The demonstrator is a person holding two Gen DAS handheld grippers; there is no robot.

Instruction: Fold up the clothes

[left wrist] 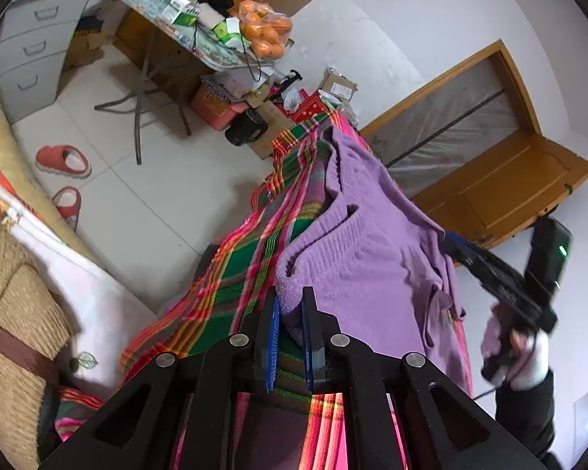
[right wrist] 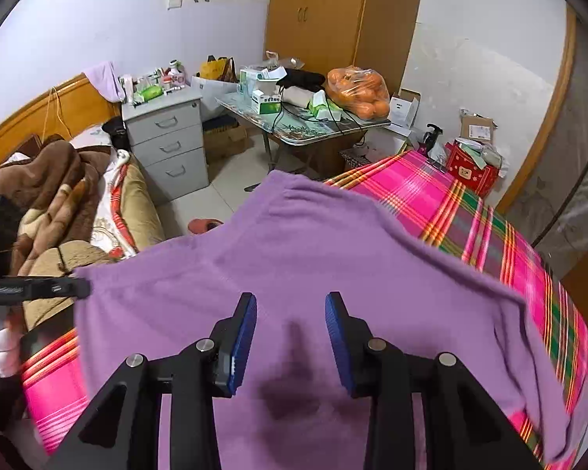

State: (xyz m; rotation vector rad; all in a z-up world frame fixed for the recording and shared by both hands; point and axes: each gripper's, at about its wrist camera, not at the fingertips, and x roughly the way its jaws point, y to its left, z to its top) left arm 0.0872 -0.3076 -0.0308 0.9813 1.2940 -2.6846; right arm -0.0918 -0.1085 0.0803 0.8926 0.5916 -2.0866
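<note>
Knitwear of soft purple wool, the purple sweater (right wrist: 294, 258), lies spread on the plaid cloth (right wrist: 470, 211), a woven sheet with pink, green and orange stripes that covers the work surface. The knit looks fuzzy, with a ribbed band near the edge and a curved neckline cut in the left wrist view.

The left gripper (left wrist: 290, 309) is clenched on a thick folded edge of the sweater: the fabric bulges between its 2 blue ribbed pads (left wrist: 272, 325), which press it from both sides. The black fingers are angular and carry round metal pins.

The right gripper (right wrist: 290, 337) hangs over the middle of the sweater with its jaws apart and nothing between them; its dark shadow falls on the wool below. In the left wrist view a gloved hand (left wrist: 529, 356) holds this tool at the far side of the garment.

Behind stand a grey drawer cabinet (right wrist: 168, 145) and a folding table (right wrist: 294, 125) with a plastic bag of oranges (right wrist: 358, 92).
</note>
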